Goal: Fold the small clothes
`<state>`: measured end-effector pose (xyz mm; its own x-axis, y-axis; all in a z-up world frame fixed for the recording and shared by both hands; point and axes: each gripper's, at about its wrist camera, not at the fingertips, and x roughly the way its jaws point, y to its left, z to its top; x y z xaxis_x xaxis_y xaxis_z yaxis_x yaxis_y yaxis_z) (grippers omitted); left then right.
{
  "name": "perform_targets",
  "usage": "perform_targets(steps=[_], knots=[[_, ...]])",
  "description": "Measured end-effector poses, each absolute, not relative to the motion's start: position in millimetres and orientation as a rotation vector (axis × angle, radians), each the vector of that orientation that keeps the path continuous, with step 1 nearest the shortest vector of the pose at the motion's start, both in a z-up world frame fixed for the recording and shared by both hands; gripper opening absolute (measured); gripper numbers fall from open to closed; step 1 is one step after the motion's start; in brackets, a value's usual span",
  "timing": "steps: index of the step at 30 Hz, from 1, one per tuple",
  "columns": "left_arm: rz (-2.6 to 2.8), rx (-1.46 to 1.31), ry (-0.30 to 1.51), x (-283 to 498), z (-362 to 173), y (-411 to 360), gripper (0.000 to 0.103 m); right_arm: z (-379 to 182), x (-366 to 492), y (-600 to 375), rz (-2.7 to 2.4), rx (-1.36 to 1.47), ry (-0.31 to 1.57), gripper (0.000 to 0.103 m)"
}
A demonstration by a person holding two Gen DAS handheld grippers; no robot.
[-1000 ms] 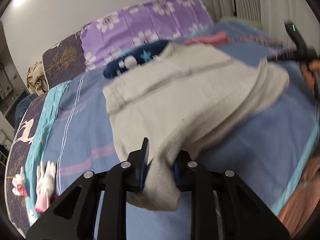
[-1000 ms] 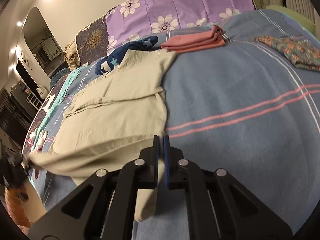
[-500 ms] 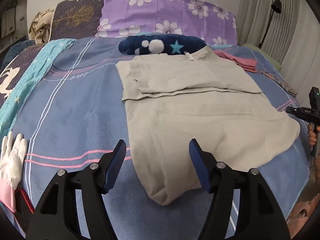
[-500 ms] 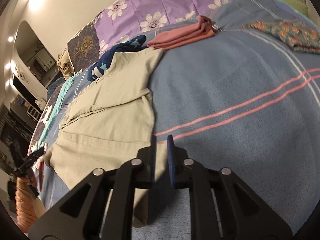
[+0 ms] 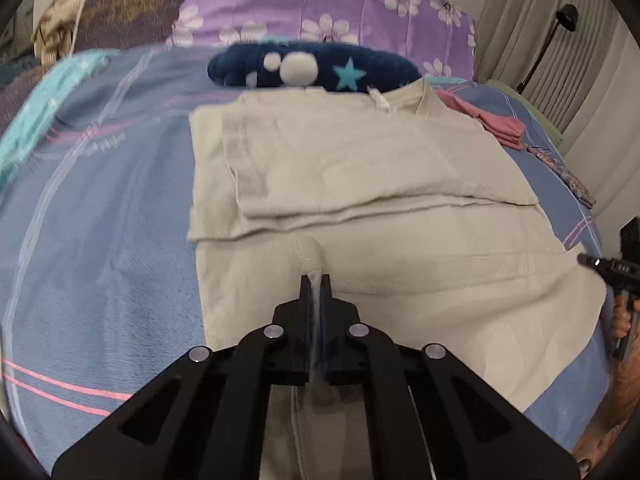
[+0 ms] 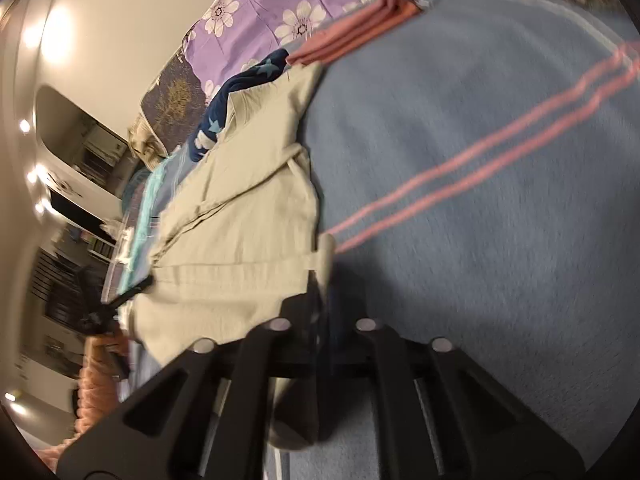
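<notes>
A beige shirt (image 5: 360, 168) lies flat on the blue bedspread (image 5: 100, 240), its upper part folded over itself. My left gripper (image 5: 315, 280) is at the shirt's near hem, its jaws closing, with a small ridge of beige fabric pinched between them. My right gripper (image 6: 324, 288) is at the shirt's (image 6: 248, 240) right corner. Its jaws are closing too, and a tuft of the cloth sticks up from between them. Each gripper shows small at the edge of the other view: the right gripper (image 5: 608, 268) and the left gripper (image 6: 132, 292).
A navy star-print soft item (image 5: 312, 68) lies just behind the shirt's collar. Folded pink clothes (image 5: 492, 120) and a floral patterned cloth (image 5: 560, 168) sit at the back right. Purple flowered pillows (image 5: 320, 8) line the headboard. Curtains and a lamp stand at the right.
My left gripper let go of the lifted shirt, opened wide, dropped toward the bed and closed on the near hem. The right gripper opened slightly, rolled, and closed on the corner again.
</notes>
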<state>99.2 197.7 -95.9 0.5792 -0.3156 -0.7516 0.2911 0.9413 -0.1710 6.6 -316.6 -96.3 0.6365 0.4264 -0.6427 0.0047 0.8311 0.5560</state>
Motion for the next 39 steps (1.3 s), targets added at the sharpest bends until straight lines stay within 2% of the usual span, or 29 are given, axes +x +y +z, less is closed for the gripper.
perform_targets(steps=[7, 16, 21, 25, 29, 39], knots=[[-0.327, -0.003, 0.617, 48, -11, 212, 0.003, -2, -4, -291, 0.313, 0.351, 0.584, 0.004], [-0.289, -0.008, 0.336, 12, 79, 228, 0.003, 75, -5, -291, 0.384, 0.358, 0.347, 0.004], [-0.297, -0.037, 0.335, -9, 68, 235, 0.003, 67, -24, -296, 0.463, 0.410, 0.393, 0.004], [-0.294, -0.114, 0.396, -34, 30, 246, 0.003, 44, -58, -293, 0.491, 0.404, 0.420, 0.004], [-0.304, -0.176, 0.432, -42, 4, 251, 0.003, 30, -55, -289, 0.456, 0.404, 0.493, 0.004], [-0.311, -0.163, 0.261, -74, 54, 245, 0.003, 81, -87, -287, 0.517, 0.423, 0.318, 0.004]])
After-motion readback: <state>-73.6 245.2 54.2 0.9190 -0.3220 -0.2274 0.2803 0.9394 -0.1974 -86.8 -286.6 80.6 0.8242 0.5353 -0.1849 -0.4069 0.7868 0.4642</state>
